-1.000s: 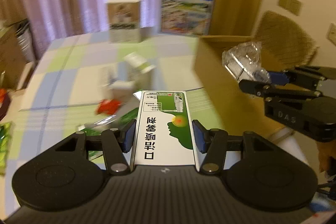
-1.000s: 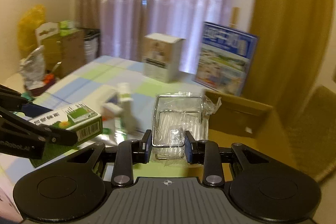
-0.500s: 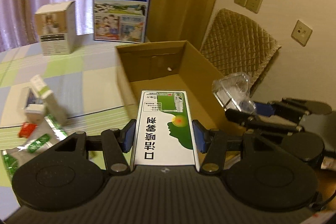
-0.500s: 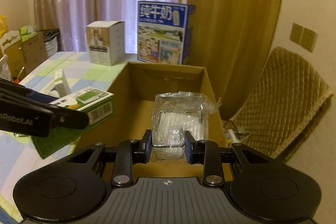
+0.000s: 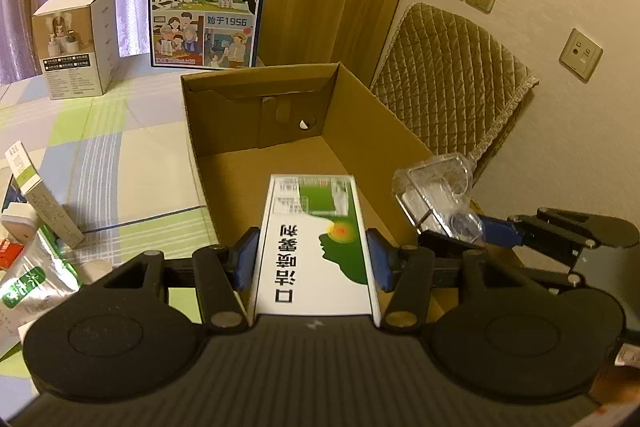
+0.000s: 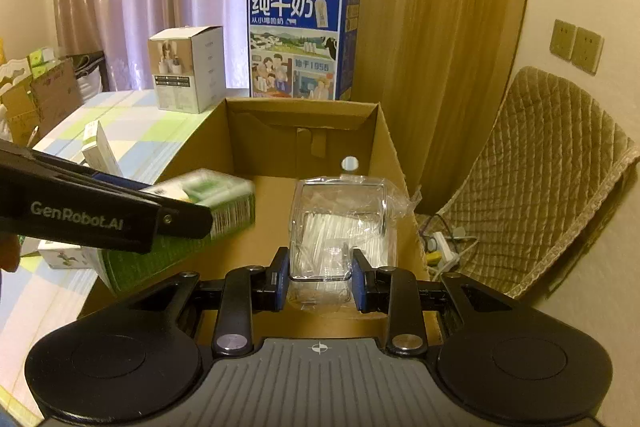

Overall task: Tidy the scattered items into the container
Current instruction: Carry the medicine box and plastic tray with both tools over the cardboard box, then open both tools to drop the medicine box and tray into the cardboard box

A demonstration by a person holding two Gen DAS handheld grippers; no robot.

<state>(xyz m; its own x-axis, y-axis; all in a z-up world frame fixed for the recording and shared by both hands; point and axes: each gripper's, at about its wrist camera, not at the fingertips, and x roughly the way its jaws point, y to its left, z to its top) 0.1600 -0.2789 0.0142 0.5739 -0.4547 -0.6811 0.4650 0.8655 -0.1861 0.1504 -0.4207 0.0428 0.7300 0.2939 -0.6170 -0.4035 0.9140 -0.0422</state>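
Two grippers over one open carton. Left gripper: jaws clenched on one green-white box, above the carton's near edge. Right gripper: jaws grasping one clear pack, at 3 o'clock from the box. Two upright boxes at 11 o'clock on the surface.

The tall blue carton at the far edge of the table reads "纯牛奶", "从小喝的奶" and "始于1956". The green-and-white box shows, upside down, the large characters "口洁喷雾剂". The black arm of the left gripper carries the white lettering "GenRobot.AI".
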